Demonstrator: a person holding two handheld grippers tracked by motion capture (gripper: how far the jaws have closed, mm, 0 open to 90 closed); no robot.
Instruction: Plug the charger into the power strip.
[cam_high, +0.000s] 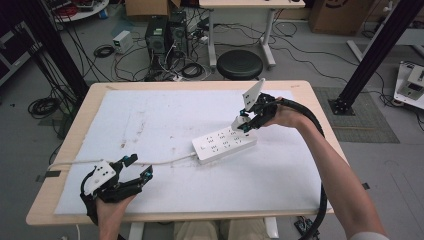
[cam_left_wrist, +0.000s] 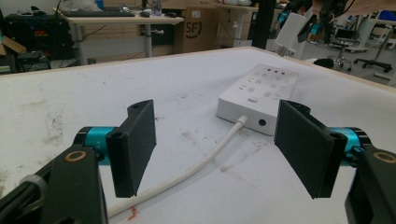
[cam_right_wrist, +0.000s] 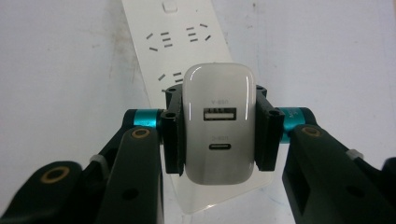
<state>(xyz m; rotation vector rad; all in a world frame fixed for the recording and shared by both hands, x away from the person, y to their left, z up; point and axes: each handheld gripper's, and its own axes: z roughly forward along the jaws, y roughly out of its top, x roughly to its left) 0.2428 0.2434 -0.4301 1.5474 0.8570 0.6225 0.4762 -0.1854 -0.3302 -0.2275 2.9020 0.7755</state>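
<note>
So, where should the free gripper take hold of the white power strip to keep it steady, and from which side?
Grip the power strip across its two long sides near the cord end, coming down from above. That end lies nearest the open left gripper, the body is low and flat, and the right gripper holds the charger over the far end.

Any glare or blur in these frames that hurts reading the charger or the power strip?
Right gripper view: the charger has soft glare along its top edge, port labels faint, and the power strip behind is slightly soft. Left gripper view: near pads blurred, strip sharp. High view: even light, low detail.
</note>
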